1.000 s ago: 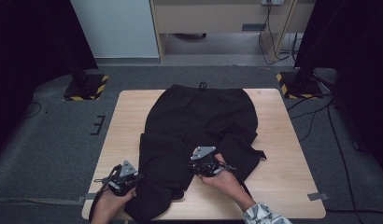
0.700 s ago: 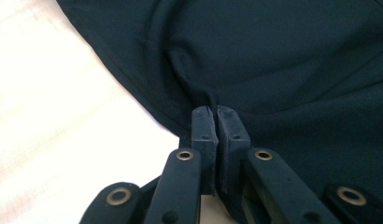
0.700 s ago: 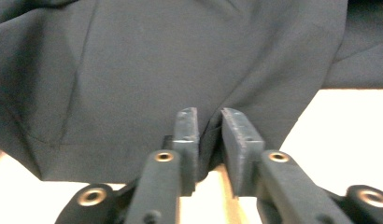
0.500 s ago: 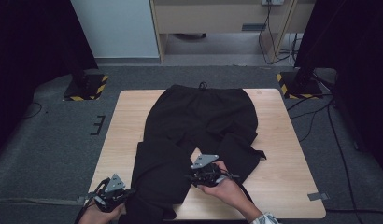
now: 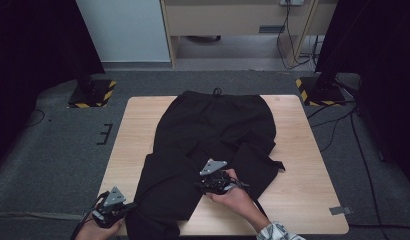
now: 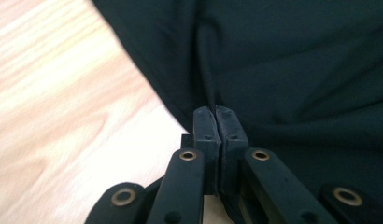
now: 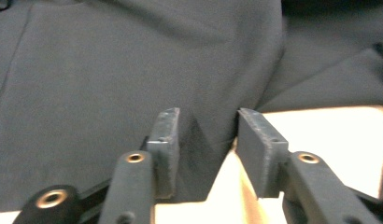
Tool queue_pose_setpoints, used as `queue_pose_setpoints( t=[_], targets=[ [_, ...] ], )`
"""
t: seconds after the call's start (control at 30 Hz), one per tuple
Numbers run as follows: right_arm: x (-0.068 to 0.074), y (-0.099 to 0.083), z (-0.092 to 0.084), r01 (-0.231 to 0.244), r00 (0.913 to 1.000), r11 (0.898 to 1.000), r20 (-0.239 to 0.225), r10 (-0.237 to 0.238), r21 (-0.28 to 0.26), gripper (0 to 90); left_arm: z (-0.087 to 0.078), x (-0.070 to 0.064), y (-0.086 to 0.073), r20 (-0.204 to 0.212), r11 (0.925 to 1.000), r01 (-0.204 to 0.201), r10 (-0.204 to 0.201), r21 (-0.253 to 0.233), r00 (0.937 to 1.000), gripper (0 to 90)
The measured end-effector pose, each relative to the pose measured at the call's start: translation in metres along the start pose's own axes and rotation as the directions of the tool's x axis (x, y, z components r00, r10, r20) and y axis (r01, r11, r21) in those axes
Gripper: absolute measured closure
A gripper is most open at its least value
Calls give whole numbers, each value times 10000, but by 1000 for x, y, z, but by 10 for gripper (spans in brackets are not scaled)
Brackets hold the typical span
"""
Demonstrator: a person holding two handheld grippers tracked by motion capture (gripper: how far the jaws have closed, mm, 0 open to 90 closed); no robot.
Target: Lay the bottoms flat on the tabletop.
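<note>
Soft black trousers (image 5: 213, 135) drape over pale woodgrain table (image 5: 303, 150); left gripper (image 6: 216, 122) jaws pinch a fold, right gripper (image 7: 206, 140) jaws parted, closing.

We note a light wooden bench (image 5: 303, 150) on grey carpet (image 5: 53, 165). Beyond its far corners stand two black bases with yellow-black hazard stripes, one at far left (image 5: 90, 93), one at far right (image 5: 320, 90). Behind the far edge we see a beige cabinet (image 5: 233, 17) and cables (image 5: 288, 35). A grey tape strip (image 5: 340, 210) lies near the bench's near right corner.
</note>
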State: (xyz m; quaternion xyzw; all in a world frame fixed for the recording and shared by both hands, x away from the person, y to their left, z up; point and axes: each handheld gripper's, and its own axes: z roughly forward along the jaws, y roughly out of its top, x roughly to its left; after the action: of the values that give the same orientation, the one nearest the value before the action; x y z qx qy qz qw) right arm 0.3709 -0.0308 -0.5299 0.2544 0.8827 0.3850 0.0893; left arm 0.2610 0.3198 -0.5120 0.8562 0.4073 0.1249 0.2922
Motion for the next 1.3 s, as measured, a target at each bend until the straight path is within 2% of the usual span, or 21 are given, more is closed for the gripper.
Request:
queue_pose_setpoints(
  t=[0.07, 0.1, 0.2, 0.27, 0.3, 0.4, 0.47, 0.53, 0.57, 0.67, 0.77, 0.83, 0.93, 1.07, 1.1, 1.3],
  targets=[
    [4, -1, -1, 185, 9994, 9998, -299, -184, 39, 676, -5, 1, -3, 163, 9999, 52, -50, -160, 9999, 871],
    [6, -1, -2, 233, 9988, 9997, -443, -230, 47, 697, -7, 0, -2, 69, 9992, 149, -147, -382, 9999, 832],
    [10, -4, -5, 339, 9972, 9994, -670, -333, 75, 754, -10, 1, 10, -258, 9932, 219, -250, -1147, 9994, 603],
    [11, -4, -6, 398, 9963, 9991, -773, -389, 109, 789, -4, 3, 24, -626, 9918, 166, -246, -1263, 9977, 495],
    [11, -4, -6, 413, 9960, 9991, -803, -402, 120, 799, 0, 4, 31, -745, 9924, 99, -192, -1228, 9970, 488],
    [11, -5, -7, 455, 9953, 9989, -859, -444, 114, 823, 20, 11, 50, -1210, 9927, -21, -126, -1204, 9926, 484],
    [13, -7, -9, 503, 9949, 9987, -878, -491, 112, 841, 33, 15, 57, -1365, 9934, -75, -82, -1141, 9906, 481],
    [14, -8, -9, 523, 9943, 9986, -934, -510, 119, 848, 38, 16, 59, -1355, 9937, -9, -144, -1124, 9907, 484],
    [14, -8, -10, 500, 9942, 9987, -961, -487, 116, 850, 43, 17, 59, -1229, 9935, 153, -293, -1132, 9920, 484],
    [15, -12, -13, 470, 9934, 9988, -1053, -457, 103, 867, 49, 17, 53, -1046, 9953, 289, -385, -923, 9938, 512],
    [14, -13, -15, 376, 9936, 9991, -1072, -355, 172, 864, 48, 18, 47, -850, 9938, 451, -538, -1014, 9949, 528],
    [14, -13, -17, 382, 9939, 9991, -1039, -358, 209, 829, 46, 16, 45, -783, 9938, 434, -516, -1023, 9956, 542],
    [12, -11, -21, 297, 9965, 9996, -781, -299, -43, 723, 43, 10, 42, -629, 9954, 274, -332, -915, 9975, 569],
    [6, -5, -28, 20, 9987, 9993, -509, -40, -383, 662, 39, 0, 40, -473, 9978, 38, -69, -656, 9989, 618],
    [-1, -2, -31, -115, 9999, 9986, -113, 109, -510, 627, 37, -5, 38, -329, 9983, -104, 85, -582, 9994, 619],
    [-15, 5, -28, -531, 9962, 9978, 663, 557, -401, 580, 32, -15, 35, -5, 9984, -425, 425, -367, 9991, 637]
  ],
)
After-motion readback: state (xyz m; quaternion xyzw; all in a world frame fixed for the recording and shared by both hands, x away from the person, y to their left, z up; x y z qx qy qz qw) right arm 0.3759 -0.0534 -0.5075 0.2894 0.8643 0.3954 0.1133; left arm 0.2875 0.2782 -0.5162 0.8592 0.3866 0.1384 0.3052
